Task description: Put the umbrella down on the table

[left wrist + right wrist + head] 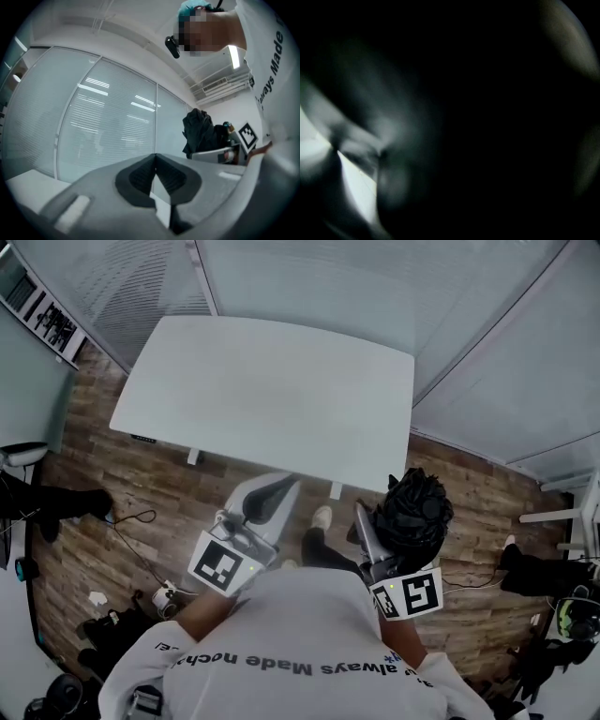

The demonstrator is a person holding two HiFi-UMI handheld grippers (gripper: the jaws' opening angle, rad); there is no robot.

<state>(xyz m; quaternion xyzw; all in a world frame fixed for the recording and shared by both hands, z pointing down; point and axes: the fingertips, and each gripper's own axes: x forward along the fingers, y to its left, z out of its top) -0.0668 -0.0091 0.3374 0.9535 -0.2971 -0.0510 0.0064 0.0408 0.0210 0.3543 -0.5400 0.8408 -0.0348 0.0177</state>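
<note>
The black folded umbrella (414, 510) bulges out of my right gripper (375, 526), just off the near right corner of the white table (272, 390). In the right gripper view dark fabric fills nearly the whole picture, so the jaws themselves are hidden. The left gripper view shows the same umbrella (199, 131) bunched above the right gripper (213, 153). My left gripper (281, 488) hovers at the table's near edge, apart from the umbrella. Its jaws (155, 157) meet at the tips with nothing between them.
Frosted glass walls with blinds (108, 122) stand behind the table on the far and right sides. Wood floor (141, 474) lies below, with cables (136, 519) and dark bags at the left and more gear (572, 615) at the right. The person's shoe (322, 517) is near the table edge.
</note>
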